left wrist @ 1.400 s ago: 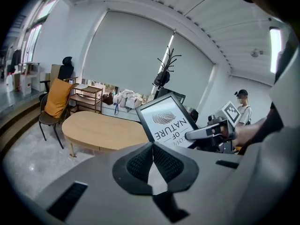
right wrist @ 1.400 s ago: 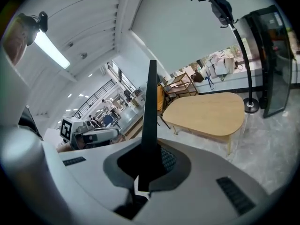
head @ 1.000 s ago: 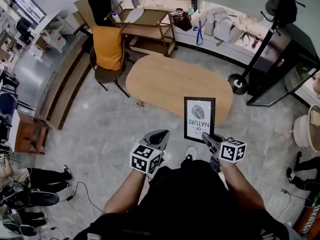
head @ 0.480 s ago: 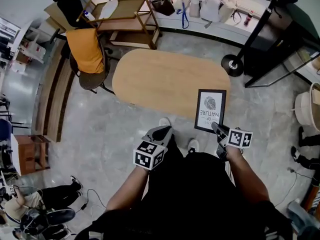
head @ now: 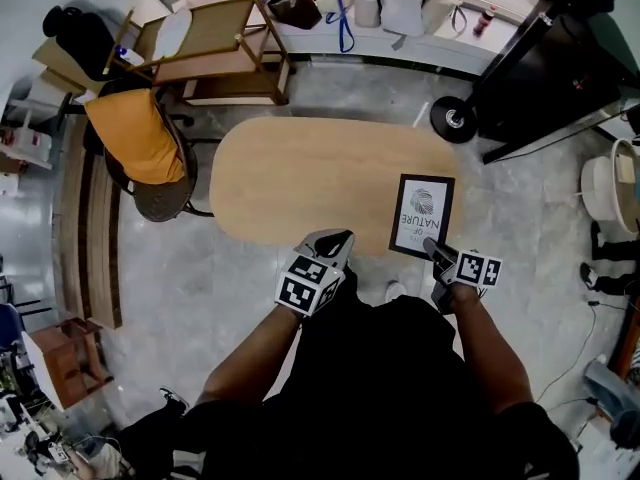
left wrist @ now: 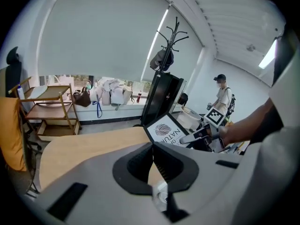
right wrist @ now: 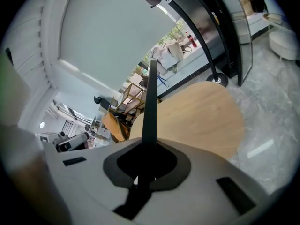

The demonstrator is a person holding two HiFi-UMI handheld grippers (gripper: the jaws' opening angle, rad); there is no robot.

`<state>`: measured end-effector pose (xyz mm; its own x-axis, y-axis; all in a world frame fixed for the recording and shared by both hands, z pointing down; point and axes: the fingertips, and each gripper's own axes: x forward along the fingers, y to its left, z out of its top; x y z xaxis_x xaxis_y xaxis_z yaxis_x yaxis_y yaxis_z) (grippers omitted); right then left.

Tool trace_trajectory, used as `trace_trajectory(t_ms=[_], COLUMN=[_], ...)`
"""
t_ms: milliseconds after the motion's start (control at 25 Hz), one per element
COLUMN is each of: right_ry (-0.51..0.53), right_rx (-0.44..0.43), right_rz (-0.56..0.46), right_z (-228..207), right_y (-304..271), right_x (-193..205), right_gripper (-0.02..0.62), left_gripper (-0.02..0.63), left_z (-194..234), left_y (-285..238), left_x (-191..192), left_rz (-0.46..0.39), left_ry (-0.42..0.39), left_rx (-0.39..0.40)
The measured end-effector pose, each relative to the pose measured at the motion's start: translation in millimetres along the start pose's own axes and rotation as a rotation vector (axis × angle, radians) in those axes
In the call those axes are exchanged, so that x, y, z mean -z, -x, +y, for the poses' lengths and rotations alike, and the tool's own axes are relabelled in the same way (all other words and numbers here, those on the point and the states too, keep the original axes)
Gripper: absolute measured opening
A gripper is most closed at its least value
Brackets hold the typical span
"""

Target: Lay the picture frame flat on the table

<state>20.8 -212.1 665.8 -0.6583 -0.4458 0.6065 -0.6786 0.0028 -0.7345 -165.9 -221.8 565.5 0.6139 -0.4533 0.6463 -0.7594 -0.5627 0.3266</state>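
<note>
The picture frame (head: 421, 213), black-edged with a white print, hangs tilted over the near right end of the oval wooden table (head: 300, 178). My right gripper (head: 432, 249) is shut on its near lower edge. In the right gripper view the frame (right wrist: 150, 102) shows edge-on as a thin dark bar running up from between the jaws of the gripper (right wrist: 146, 146). My left gripper (head: 338, 238) hovers at the table's near edge, shut and holding nothing. The left gripper view shows its own jaws (left wrist: 152, 146) closed, the table (left wrist: 84, 149) beyond them and the frame (left wrist: 168, 131) to the right.
A chair draped in orange cloth (head: 135, 143) stands left of the table, with a wooden trolley (head: 215, 33) behind it. A coat stand's round base (head: 455, 118) sits beyond the table's far right. A white basket (head: 610, 183) is on the floor at right. A person (left wrist: 224, 97) stands far right.
I have stepped closer to the table. The right gripper has carried the frame forward, from over the floor to over the table's near right end. The left gripper has reached the table's edge.
</note>
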Motion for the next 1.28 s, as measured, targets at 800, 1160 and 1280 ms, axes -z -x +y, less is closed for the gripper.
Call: trace_trajectory(t_ms=[800, 1160, 1280], right_ry=[-0.102, 0.032, 0.243], right_rx=[0.068, 0.185, 0.264], right_rz=[0.112, 0.202, 0.36], right_z=[-124.7, -163.8, -172.0], right_y=[-255.4, -276.0, -274.4], right_x=[-2.9, 2.7, 18.5], right_gripper=[0.009, 0.303, 0.342], left_gripper=[0.005, 0.005, 0.005], left_z=[104.4, 100.4, 97.7], left_y=[-45.4, -38.3, -33.0], left_x=[59.0, 84.4, 88.2], left_rz=[0.207, 0.239, 0.237], left_ry=[0.147, 0.2, 0.208], left_rx=[0.013, -0.023, -0.035])
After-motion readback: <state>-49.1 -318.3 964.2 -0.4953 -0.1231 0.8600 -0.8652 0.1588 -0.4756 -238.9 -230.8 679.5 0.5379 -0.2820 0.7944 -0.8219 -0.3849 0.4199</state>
